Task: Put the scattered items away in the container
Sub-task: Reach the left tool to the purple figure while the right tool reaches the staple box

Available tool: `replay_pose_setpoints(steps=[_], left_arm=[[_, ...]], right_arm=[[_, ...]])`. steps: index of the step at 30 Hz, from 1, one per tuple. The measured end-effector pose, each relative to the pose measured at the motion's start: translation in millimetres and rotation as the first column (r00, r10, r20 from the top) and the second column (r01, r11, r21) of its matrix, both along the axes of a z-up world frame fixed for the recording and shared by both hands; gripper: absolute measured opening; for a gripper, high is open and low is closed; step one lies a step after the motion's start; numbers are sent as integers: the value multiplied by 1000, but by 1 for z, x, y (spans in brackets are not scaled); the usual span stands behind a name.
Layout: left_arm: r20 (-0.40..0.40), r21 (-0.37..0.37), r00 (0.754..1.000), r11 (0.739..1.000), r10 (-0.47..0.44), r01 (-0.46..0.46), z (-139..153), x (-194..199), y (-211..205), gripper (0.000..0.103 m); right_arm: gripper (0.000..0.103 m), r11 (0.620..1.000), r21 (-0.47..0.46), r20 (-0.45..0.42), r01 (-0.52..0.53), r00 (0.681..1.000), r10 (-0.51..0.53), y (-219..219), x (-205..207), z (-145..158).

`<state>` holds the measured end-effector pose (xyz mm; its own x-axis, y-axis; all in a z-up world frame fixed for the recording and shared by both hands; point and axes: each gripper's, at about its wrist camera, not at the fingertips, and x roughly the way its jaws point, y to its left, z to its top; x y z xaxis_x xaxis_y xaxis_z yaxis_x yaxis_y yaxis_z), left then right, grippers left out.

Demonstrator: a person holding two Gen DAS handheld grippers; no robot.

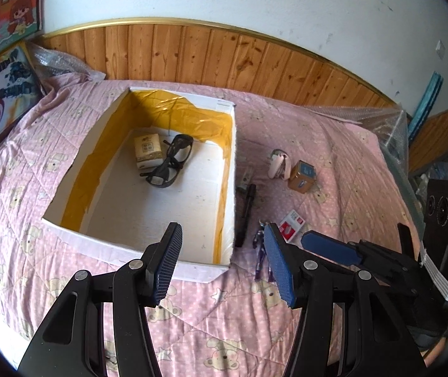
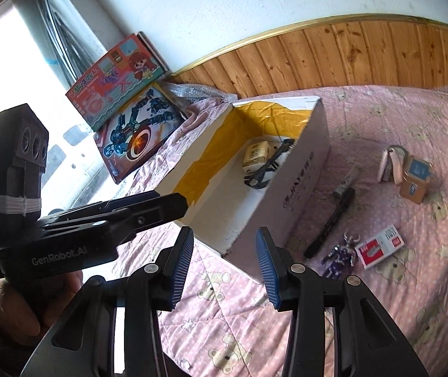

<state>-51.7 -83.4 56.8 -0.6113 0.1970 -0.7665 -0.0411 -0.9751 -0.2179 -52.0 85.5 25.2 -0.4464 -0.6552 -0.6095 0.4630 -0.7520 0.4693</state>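
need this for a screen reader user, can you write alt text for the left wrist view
The open left gripper hovers over a pink quilt at the near edge of a white box holding glasses and a tissue pack. To its right lie a black pen, a toy figure and a small tin.

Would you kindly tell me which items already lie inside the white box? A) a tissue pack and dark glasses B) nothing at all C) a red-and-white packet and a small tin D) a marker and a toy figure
A: the tissue pack and glasses lie on the box floor; the other items are on the quilt outside.
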Motion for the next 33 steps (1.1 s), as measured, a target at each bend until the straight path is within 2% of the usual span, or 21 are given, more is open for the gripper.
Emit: replay_pose_setpoints(steps=[10,16,22,26,28,33], left_arm=[[14,0,987,988,-157,157,-19,7,58,57],[80,6,973,976,-217,217,-49,1,89,57],[152,-1,956,968,-249,252,-85,-10,112,57],[172,-49,955,966,-242,253,-105,-24,124,57],[181,-58,956,968,-231,245,-114,-30,126,57],[206,-77,955,969,-213,233,-135,-44,128,57]], right_arm=[[43,991,0,91,132,987,-131,59,10,-40],[43,976,19,179,217,960,-217,94,9,-80],[43,962,-3,245,274,933,-265,121,2,-104],[44,957,-18,273,290,922,-274,129,-14,-112],[53,958,-9,266,288,924,-276,129,-24,-112],[56,957,29,275,288,918,-285,125,-52,-119]])
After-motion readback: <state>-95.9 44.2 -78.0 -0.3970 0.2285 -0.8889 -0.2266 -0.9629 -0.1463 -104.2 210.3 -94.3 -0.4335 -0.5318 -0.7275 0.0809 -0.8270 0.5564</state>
